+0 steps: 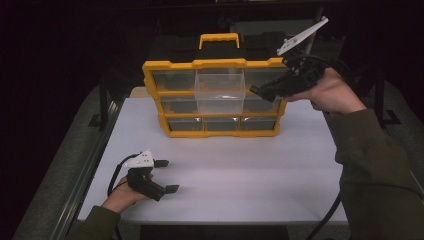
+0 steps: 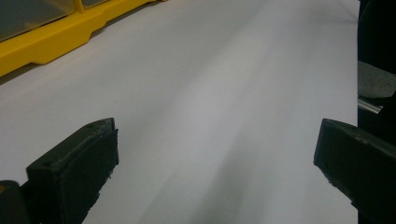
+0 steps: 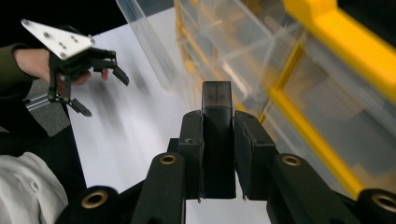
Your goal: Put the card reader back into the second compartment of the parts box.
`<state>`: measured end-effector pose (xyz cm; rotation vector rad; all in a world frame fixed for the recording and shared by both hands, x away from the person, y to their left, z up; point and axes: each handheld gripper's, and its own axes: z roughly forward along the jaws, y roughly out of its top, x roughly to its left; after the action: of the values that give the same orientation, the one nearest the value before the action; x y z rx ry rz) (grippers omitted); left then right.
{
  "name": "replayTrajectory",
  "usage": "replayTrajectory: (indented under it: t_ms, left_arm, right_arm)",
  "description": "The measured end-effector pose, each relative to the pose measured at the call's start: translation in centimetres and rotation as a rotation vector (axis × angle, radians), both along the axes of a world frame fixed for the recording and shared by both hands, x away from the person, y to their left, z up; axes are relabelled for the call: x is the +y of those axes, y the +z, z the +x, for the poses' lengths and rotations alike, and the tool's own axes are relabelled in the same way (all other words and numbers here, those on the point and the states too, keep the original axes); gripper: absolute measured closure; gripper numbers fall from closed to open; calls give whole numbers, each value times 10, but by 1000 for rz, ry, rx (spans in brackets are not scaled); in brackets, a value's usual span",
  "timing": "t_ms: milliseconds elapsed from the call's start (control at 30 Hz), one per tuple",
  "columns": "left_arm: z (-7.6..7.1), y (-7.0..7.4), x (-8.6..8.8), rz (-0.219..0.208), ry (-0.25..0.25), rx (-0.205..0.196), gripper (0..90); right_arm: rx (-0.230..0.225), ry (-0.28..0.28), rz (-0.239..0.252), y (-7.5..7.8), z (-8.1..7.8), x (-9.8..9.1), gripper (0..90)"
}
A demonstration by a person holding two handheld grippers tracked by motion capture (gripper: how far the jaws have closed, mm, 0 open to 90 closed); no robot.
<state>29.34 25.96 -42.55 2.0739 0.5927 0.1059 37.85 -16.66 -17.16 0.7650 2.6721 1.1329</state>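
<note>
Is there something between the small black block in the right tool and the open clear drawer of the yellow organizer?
Nothing visible. The right tool grips the black block beside the pulled-out drawer of the organizer, raised near its upper right, with only open air between them.

Drawer cabinet (image 1: 215, 97) upright at table's (image 1: 250, 170) far edge.
</note>
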Motion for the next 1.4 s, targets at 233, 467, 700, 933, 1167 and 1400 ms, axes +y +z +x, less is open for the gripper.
replayTrajectory:
  t_ms: [233,467,700,933,1167,1400]
  left_arm:
    - [1,1,-1,-3,6,2,0]
    - [1,1,-1,0,8,3,0]
    - [1,1,-1,-1,12,8,0]
    - [0,1,0,-1,10,18,0]
    - [1,1,1,-6,8,30,0]
    - [0,0,0,-4,0,27,0]
  right_arm:
    - [-9,34,4,22,8,16,729]
    - [-13,72,1,34,18,38,728]
    - [-6,108,-13,33,28,62,728]
    - [9,137,-35,25,39,87,727]
    - [14,105,-21,18,43,92,600]
    - [5,75,8,26,36,73,560]
